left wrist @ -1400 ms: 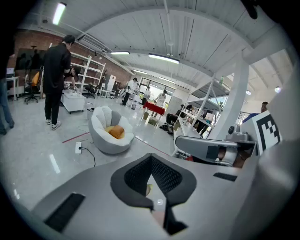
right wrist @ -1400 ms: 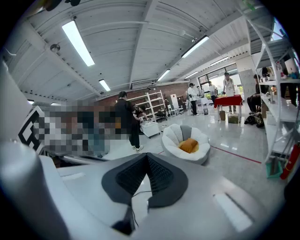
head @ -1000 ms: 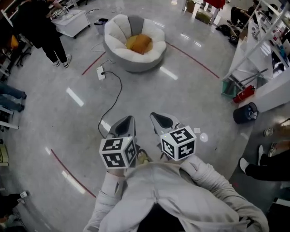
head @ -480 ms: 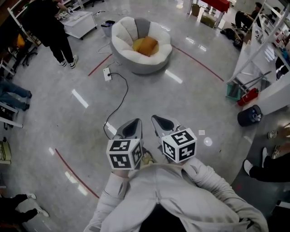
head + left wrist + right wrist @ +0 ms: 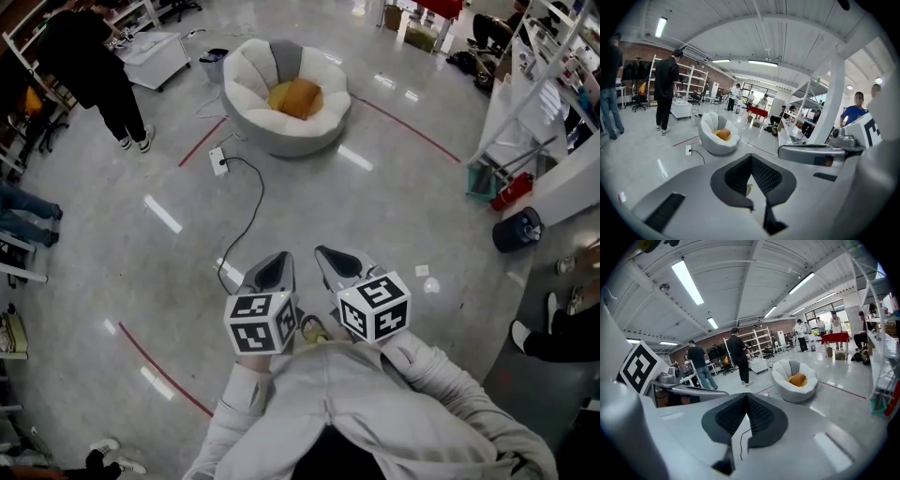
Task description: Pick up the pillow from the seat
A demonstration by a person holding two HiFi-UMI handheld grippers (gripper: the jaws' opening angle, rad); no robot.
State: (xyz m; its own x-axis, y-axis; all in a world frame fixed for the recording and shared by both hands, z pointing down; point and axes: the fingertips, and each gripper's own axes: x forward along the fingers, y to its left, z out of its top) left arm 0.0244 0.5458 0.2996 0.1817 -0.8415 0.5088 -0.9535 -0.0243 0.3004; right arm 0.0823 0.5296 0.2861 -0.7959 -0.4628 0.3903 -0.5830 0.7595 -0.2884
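The left claw [image 5: 274, 270] and the right claw [image 5: 337, 262] are held side by side, low and close to the person's chest, both pointing out over the grey floor [image 5: 403, 216]; each has its jaws closed together with nothing between them; the marker cubes [image 5: 261, 322] sit just behind the jaws, above the pale sleeves [image 5: 422, 361]. The orange pillow [image 5: 296, 97] lies in the hollow of the seat [image 5: 246, 70], a round white padded chair with a grey back panel, standing on the floor well ahead of both claws and slightly to the left; neither claw is near it. A black cable [image 5: 251, 202] runs across the floor from a white power strip [image 5: 221, 161] beside the seat towards the person's feet; a red line [image 5: 412, 131] marked on the floor passes to the right of the seat. A person in black [image 5: 89, 66] stands at the far left next to a white cart [image 5: 155, 52]; a dark bin [image 5: 517, 230] stands at the right, near white shelving [image 5: 553, 112]; further people and racks show at the back of the hall in both gripper views.
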